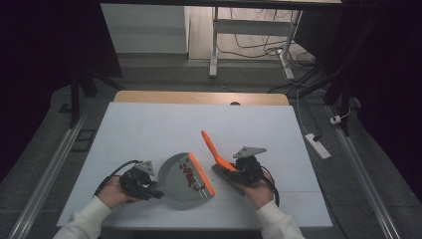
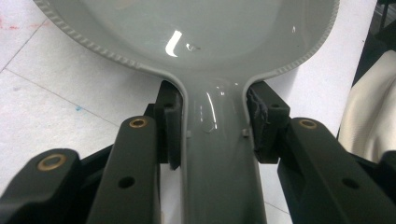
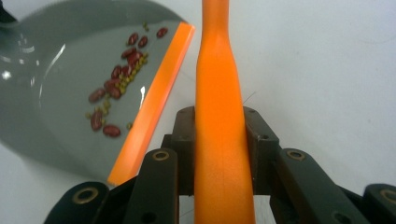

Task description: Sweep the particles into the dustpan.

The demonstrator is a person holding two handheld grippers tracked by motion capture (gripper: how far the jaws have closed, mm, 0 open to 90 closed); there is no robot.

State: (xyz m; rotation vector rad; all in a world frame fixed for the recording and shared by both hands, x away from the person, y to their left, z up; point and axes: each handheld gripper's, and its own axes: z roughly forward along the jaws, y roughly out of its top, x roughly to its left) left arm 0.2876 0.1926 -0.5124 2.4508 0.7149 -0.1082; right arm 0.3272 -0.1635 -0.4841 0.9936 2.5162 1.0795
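White surface (image 1: 149, 129) carries all items; wooden edge visible at its far side.

Grey dustpan (image 1: 176, 177) sits on the surface near the front edge, left of centre. Orange lip (image 1: 201, 174) along its open edge faces right. Handle points toward the person's left hand.

Left tongs (image 1: 158, 193) clenched on the dustpan handle (image 2: 217, 154); the left gripper view shows both pads pressed against the handle's sides just below the pan bowl.

Orange brush handle (image 1: 211, 147) rises tilted from the right tongs (image 1: 230, 168), pointing away and left, just right of the dustpan lip. Right tongs clenched on it; the right gripper view shows the handle (image 3: 222, 140) seated between the pads.

Red beans (image 1: 189, 175) with smaller yellow-green grains (image 3: 122, 84) lie inside the pan, close to the orange lip.
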